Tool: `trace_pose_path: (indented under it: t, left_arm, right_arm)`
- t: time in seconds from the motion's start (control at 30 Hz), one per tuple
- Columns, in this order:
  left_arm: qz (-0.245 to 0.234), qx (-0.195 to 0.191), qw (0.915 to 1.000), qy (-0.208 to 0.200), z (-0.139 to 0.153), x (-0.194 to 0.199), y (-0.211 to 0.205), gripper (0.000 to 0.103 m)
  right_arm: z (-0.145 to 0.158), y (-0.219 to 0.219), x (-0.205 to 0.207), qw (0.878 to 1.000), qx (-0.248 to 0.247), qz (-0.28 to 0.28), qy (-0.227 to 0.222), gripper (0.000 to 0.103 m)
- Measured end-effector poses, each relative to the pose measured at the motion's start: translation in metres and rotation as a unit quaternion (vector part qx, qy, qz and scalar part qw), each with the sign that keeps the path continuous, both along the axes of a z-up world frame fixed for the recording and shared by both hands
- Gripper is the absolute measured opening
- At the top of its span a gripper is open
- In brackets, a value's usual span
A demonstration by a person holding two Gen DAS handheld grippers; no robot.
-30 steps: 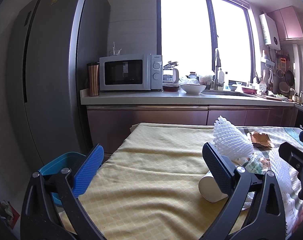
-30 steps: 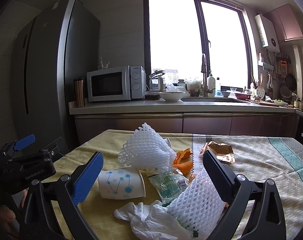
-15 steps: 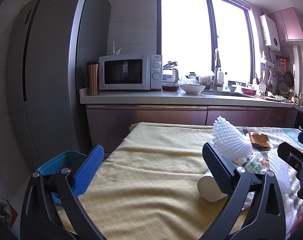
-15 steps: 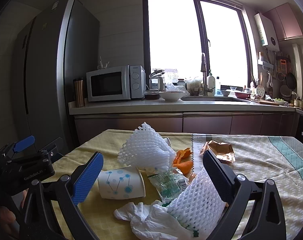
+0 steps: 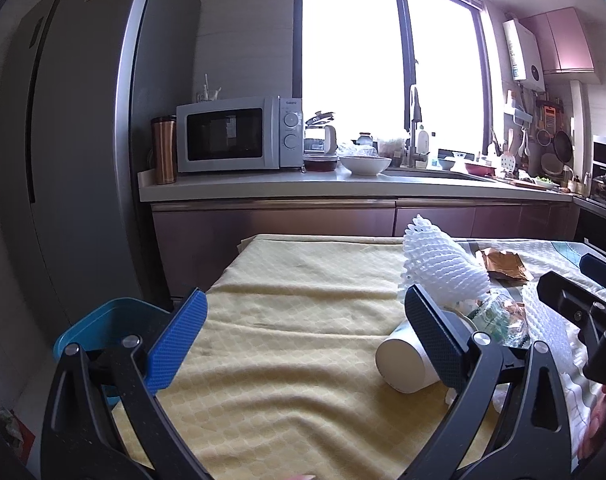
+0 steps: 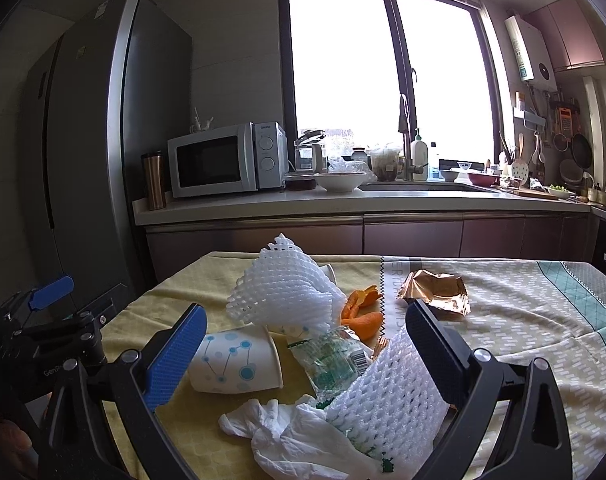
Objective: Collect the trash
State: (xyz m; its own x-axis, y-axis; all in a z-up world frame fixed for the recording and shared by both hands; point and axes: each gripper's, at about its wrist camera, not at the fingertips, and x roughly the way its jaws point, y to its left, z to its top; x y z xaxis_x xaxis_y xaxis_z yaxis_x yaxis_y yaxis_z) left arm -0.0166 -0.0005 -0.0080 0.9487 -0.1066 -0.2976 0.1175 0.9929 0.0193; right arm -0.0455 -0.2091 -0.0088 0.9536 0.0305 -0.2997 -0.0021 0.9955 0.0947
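With both the left tongs (image 5: 305,338) and right tongs (image 6: 305,346) spread and empty, the trash heaped at lower centre of the counter (image 6: 523,312) risks scattering: the paper cup (image 6: 235,362) could roll and the foam net (image 6: 387,392) slip if pinched loosely.

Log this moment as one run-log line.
phase: pre-grasp | left gripper: open, empty | right gripper: open, empty | paper cup: on its side | blue bin: beside table

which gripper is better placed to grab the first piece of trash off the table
Right, probably. The right gripper hangs open directly over the pile, with the paper cup and foam net between its fingers. The left gripper faces mostly bare tablecloth.
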Motion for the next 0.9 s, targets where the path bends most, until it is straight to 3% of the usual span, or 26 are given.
trace_pose_path:
  t: [0.3,0.5,0.7,0.9]
  left_arm:
    - [-0.067,0.003,0.9969,0.042,-0.014,0.013,-0.015,0.097]
    - [-0.132,-0.01,0.9855,0.106,-0.03,0.03,-0.031,0.096]
    - [-0.189,-0.037,0.9669,0.168,-0.045,0.049,-0.044,0.071]
    - [-0.212,-0.07,0.9524,0.208,-0.057,0.066,-0.048,0.04]
  right_arm:
    - [-0.016,-0.038,0.005,0.998,0.032,-0.04,0.043,0.096]
    - [-0.038,-0.07,0.009,0.99,0.083,-0.052,0.097,0.096]
    - [-0.052,-0.073,0.006,0.986,0.104,-0.03,0.125,0.087]
    - [-0.06,-0.078,0.009,0.979,0.143,-0.011,0.145,0.081]
